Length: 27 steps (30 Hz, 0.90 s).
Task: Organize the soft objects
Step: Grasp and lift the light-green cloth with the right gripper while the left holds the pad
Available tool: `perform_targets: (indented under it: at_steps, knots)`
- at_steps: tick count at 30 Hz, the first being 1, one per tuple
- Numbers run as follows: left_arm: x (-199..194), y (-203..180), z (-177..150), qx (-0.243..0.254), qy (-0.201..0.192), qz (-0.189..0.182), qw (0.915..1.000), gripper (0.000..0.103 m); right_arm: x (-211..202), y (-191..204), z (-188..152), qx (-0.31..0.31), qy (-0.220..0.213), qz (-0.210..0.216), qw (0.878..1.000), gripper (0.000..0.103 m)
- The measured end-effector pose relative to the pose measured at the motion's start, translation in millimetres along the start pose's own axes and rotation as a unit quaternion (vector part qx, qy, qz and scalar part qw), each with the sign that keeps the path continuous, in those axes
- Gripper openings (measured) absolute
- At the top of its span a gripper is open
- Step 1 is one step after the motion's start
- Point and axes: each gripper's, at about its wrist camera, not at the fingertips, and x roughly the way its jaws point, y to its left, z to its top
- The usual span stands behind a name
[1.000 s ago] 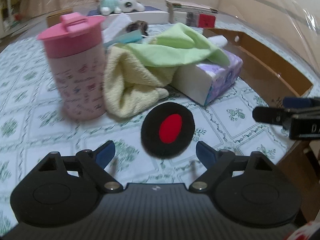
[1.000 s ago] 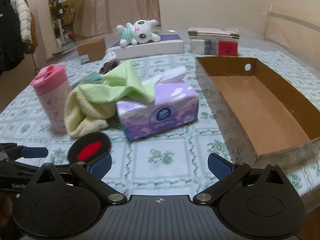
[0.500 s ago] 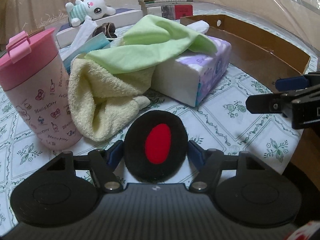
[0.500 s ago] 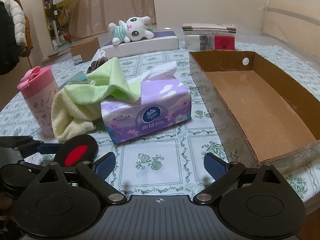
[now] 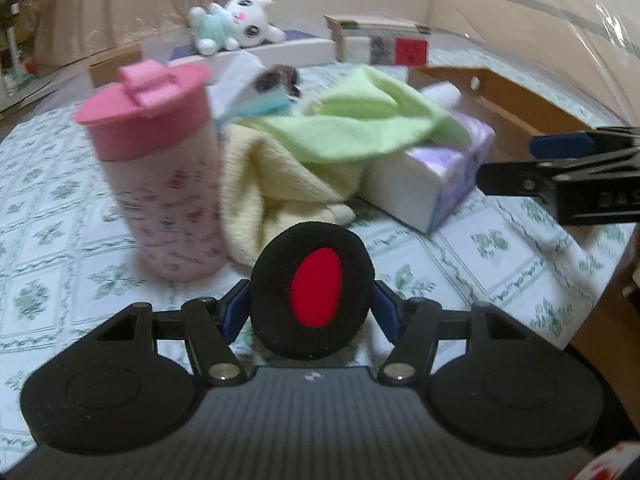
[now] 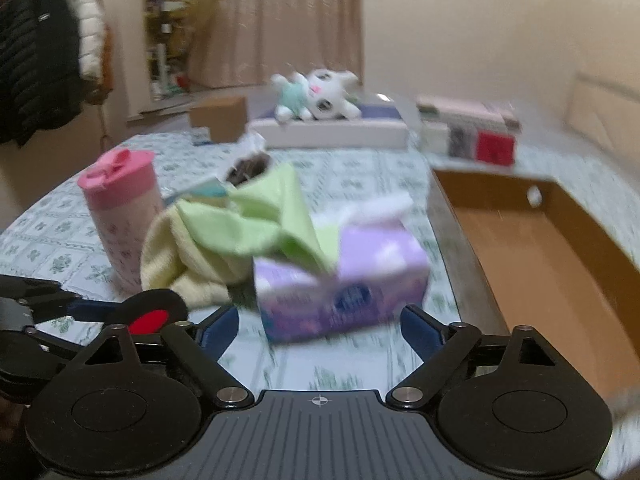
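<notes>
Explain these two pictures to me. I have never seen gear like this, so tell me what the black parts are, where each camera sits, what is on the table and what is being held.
No robot here: a person holds a pair of tongs in each hand, each with a fisheye camera looking forward along its fingers. The black shapes at the bottom of both pictures are the tongs' own bodies.

The left wrist picture shows the left tongs closed on a black round pad with a red centre. The right wrist picture shows the right tongs open and holding nothing.

On the flowered tablecloth stand a pink lidded cup, a yellow towel with a green cloth draped on it, a purple tissue box and an open cardboard box. Farther back lie a white plush toy and stacked books.
</notes>
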Motion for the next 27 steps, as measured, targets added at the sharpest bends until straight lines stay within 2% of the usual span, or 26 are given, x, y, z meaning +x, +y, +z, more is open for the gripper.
perform_targets:
  at_steps: [6,9,12,14,16,27]
  knots:
    - [-9.9,13.5,5.7,-0.022,-0.015,0.005,0.9996,0.061,33.3,16.5,23.7,-0.075,-0.017,0.013,0.997,0.074]
    - [-9.8,16.1,7.6,-0.029,-0.018,0.001,0.9994,0.061,52.2,22.2,29.2,-0.102,-0.012,0.011,0.995,0.065]
    - [-8.3,18.1,6.8,-0.035,-0.017,-0.002,0.9992,0.061,68.1,26.5,32.2,-0.122,-0.002,0.011,0.993,0.048]
    - [-8.0,19.2,5.5,-0.038,-0.016,-0.003,0.9992,0.061,73.3,30.1,32.1,-0.135,0.000,0.006,0.991,0.021]
    - [-8.9,19.3,3.9,-0.040,-0.015,-0.002,0.9991,0.061,71.4,32.5,32.9,-0.141,-0.007,0.000,0.990,0.004]
    - [-31.6,3.1,13.2,-0.032,-0.030,-0.004,0.9990,0.061,12.3,19.8,55.8,-0.103,-0.089,-0.022,0.990,0.001]
